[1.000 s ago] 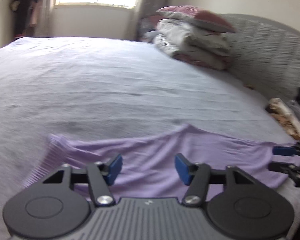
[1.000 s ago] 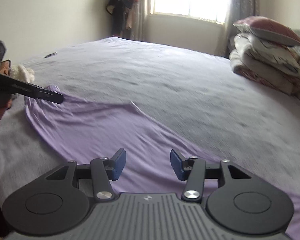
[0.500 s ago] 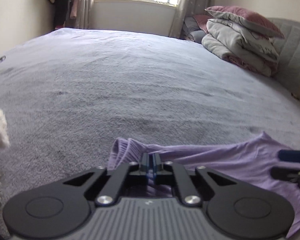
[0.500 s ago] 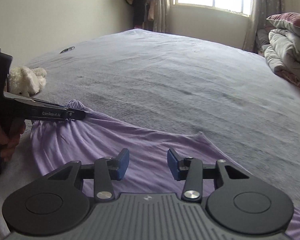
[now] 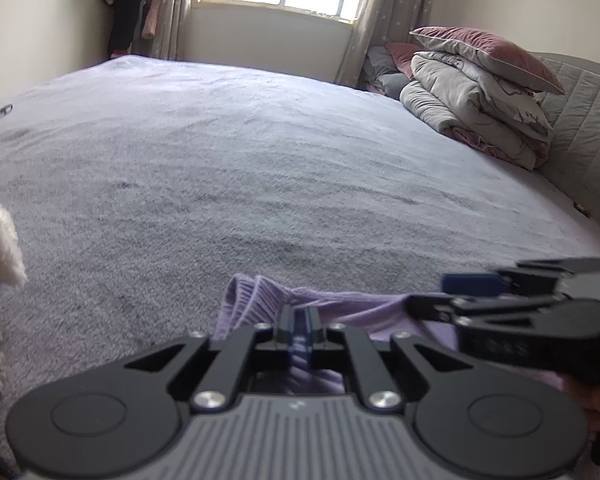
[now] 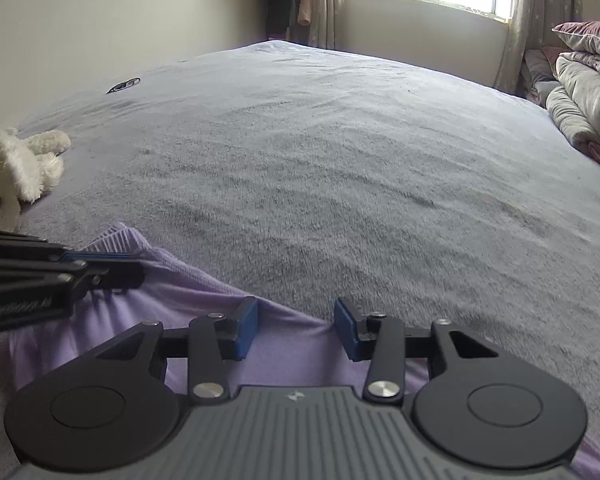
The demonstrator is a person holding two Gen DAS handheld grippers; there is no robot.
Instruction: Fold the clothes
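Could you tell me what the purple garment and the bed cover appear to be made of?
Purple garment: a soft, matte knit, probably cotton jersey, with a ribbed edge that drapes and bunches. Bed cover: a grey, fuzzy, short-pile fleece or plush, judging by its nap streaks.

Right tool [image 6: 296, 326] sat bottom centre with its jaws apart over the purple garment [image 6: 204, 320]. Left tool [image 6: 112, 266] poked in from the left edge, touching the cloth's ribbed corner, fluffy white toy [image 6: 16, 168] beyond it on the grey bed [image 6: 340, 168].
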